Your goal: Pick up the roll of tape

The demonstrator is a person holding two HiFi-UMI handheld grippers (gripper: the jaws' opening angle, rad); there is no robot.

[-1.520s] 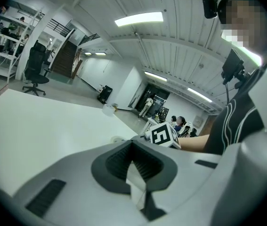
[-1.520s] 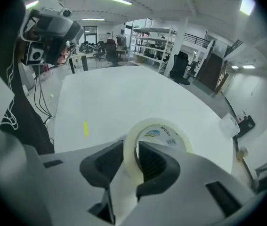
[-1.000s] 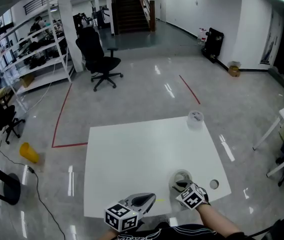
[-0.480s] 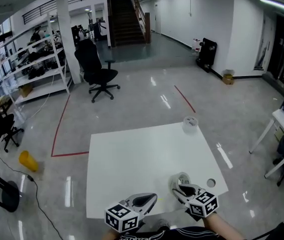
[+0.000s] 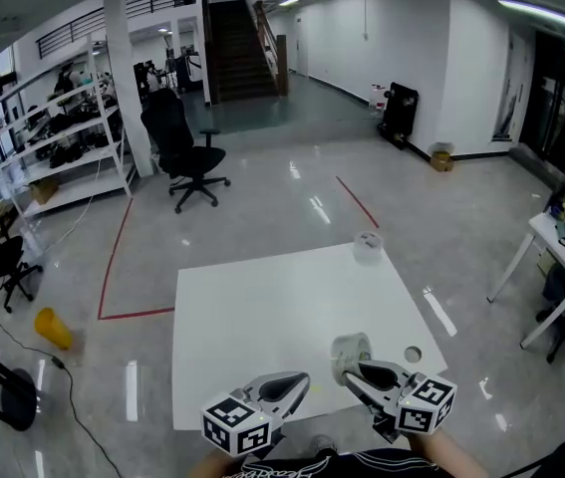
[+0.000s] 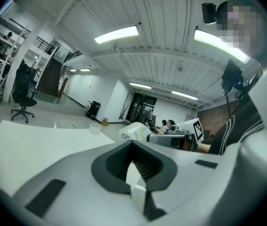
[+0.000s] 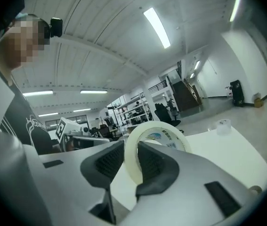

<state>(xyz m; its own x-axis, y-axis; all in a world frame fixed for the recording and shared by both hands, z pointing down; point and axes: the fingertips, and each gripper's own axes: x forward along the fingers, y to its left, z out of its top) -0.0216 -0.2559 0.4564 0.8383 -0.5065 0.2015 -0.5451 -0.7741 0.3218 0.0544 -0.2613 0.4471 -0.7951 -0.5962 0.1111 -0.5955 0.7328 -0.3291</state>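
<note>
Standing upright, roll of tape (image 7: 160,136) sits clamped between jaws of right gripper (image 7: 131,163).

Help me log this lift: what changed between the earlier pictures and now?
The right claw, shut on the tape, raised it off the table and turned more level. The left claw looks much as before, shut and empty. The other roll at the table's far edge stayed put.
</note>
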